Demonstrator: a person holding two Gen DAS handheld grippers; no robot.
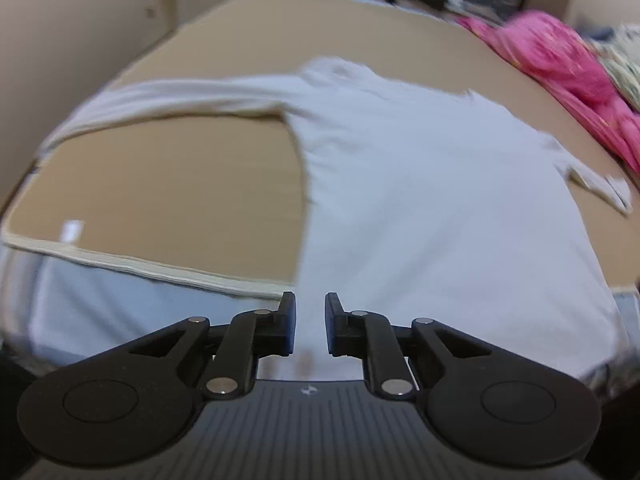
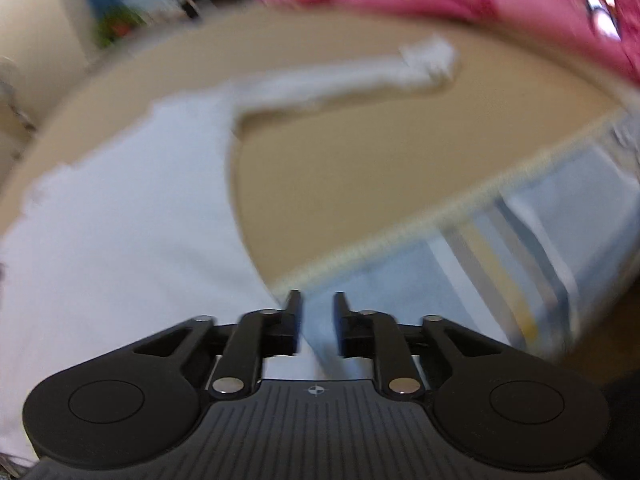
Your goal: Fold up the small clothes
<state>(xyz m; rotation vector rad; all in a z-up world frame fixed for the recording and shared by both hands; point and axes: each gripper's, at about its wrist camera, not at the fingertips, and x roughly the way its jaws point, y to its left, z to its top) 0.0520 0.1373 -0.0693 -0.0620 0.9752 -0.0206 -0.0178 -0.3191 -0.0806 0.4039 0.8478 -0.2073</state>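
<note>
Tan board [image 1: 180, 184] as work surface, pale piped near edge, filling most of both views. White long-sleeved shirt [image 1: 420, 200] spread flat on board, body covering middle and running over near edge, hem end hanging past it toward the cameras. 1 sleeve [image 1: 160, 100] stretched straight toward left edge of board in left wrist view; other sleeve [image 2: 340, 80] angled toward far right corner in right wrist view, cuff bunched. Pink garment [image 1: 560, 64] heaped along far right edge of board, apart from shirt, patterned fabric just beside it, detail too blurred. Pale blue sheet [image 1: 120, 312] below near edge of board. Left gripper [image 1: 310, 326] above shirt's lower body at near edge, jaws parted by a narrow gap, nothing clamped, white fabric visible through gap, released. Right gripper [image 2: 318, 326] at shirt's side edge just off near edge of board, jaws parted slightly, gap showing cloth behind, pads not seen pressing on anything, released. Small white tag [image 1: 74, 232] on board near its left near corner. Right wrist view heavily motion-blurred. Background clutter beyond far edge unreadable.
</note>
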